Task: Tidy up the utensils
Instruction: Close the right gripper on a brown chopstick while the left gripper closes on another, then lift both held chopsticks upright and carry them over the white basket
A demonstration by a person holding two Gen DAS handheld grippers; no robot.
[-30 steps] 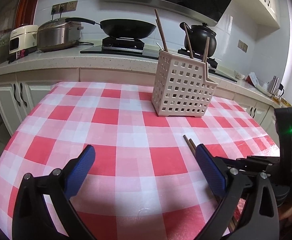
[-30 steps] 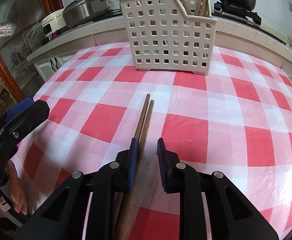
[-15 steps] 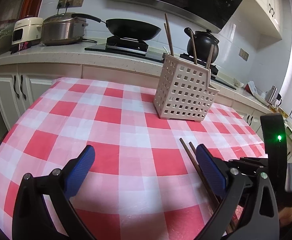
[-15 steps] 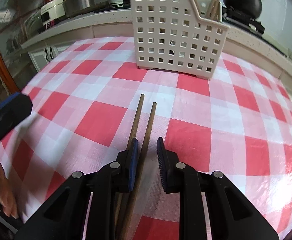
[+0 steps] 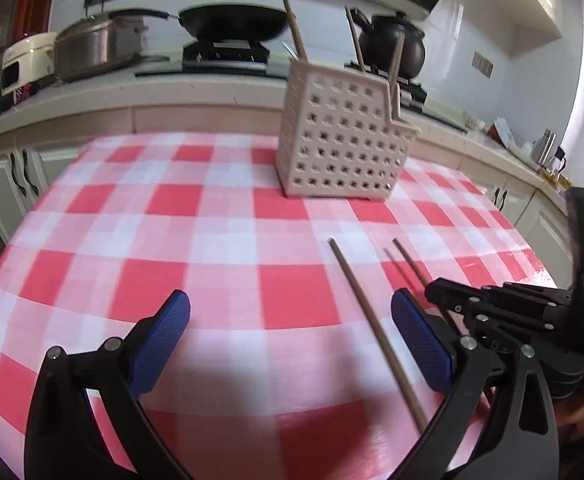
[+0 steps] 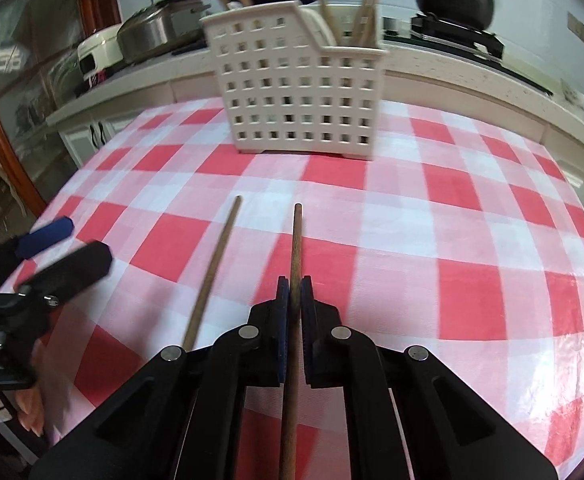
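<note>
1. Now the right gripper (image 6: 295, 300) sits at lower centre of the right wrist view, its blue pads pinched tight on one chopstick (image 6: 295, 256), which points up the frame toward the caddy (image 6: 295, 92).
2. Just left of it a second chopstick (image 6: 216, 268) lies flat on the checked cloth (image 6: 471, 240), apart from the held one.
3. Wide open, the left gripper (image 5: 290, 344) holds nothing; the loose chopstick (image 5: 371, 320) lies on the cloth between its fingers, nearer the right-hand one.
4. Upper centre, the white caddy stands on the cloth with several chopsticks (image 6: 365, 4) upright inside.
</note>
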